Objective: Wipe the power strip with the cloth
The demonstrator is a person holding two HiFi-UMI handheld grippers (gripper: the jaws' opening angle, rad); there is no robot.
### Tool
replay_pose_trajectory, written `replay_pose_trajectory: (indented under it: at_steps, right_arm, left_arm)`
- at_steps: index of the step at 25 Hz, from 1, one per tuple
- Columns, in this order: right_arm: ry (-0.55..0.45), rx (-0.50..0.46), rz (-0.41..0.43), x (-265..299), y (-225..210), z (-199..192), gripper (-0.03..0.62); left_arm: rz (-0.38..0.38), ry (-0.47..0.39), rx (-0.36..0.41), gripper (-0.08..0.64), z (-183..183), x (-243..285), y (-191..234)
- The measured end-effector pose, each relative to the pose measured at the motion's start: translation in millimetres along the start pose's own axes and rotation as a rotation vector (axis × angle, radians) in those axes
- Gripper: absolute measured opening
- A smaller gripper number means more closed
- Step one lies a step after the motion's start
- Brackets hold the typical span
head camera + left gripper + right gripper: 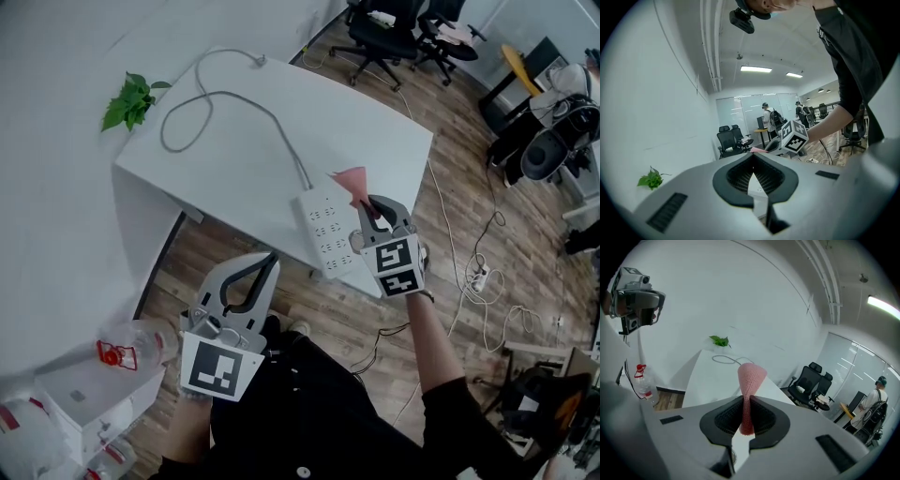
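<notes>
Right gripper [373, 210] pinches the cloth [352, 180] just right of the power strip [325, 232], whose length runs away from the person; left gripper [246, 281], jaws pressed together and empty, sits farther off

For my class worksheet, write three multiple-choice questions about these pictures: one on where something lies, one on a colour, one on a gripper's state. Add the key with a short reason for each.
1. Where does the power strip lie?
A. On the floor
B. On the table, close to its near edge
C. On an office chair

2. What colour is the cloth?
A. Blue
B. Pink
C. Green

3. What state is the right gripper in?
A. Open and empty
B. Shut on the cord
C. Shut on the cloth

Key:
1 B: the head view shows it flat on the white tabletop by the near edge.
2 B: it shows pink in both the head view and the right gripper view.
3 C: the right gripper view shows the jaws pinched on the cloth.
</notes>
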State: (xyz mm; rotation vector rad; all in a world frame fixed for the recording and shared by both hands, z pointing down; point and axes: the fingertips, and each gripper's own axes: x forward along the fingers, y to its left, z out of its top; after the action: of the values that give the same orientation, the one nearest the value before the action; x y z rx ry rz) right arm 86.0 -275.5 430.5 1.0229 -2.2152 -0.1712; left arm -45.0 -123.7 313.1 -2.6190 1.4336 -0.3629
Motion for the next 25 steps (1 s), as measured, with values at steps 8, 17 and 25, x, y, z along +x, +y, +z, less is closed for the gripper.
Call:
replay_pose_trajectory:
  at_steps: [8,17,25]
  right_arm:
    - [0.074,-0.076,0.057,50,8,-10,0.051]
    - [0.191,-0.143,0.131,95,21,-44,0.051]
    - [0.251,-0.157,0.211,119,41,-64,0.051]
  left_arm:
    - [0.016,0.018,0.006,0.014,-8,-6,10]
    - [0.041,0.031,-0.004,0.014,-15,-8,19]
    - [0.075,0.031,-0.015,0.014,-17,-15,26]
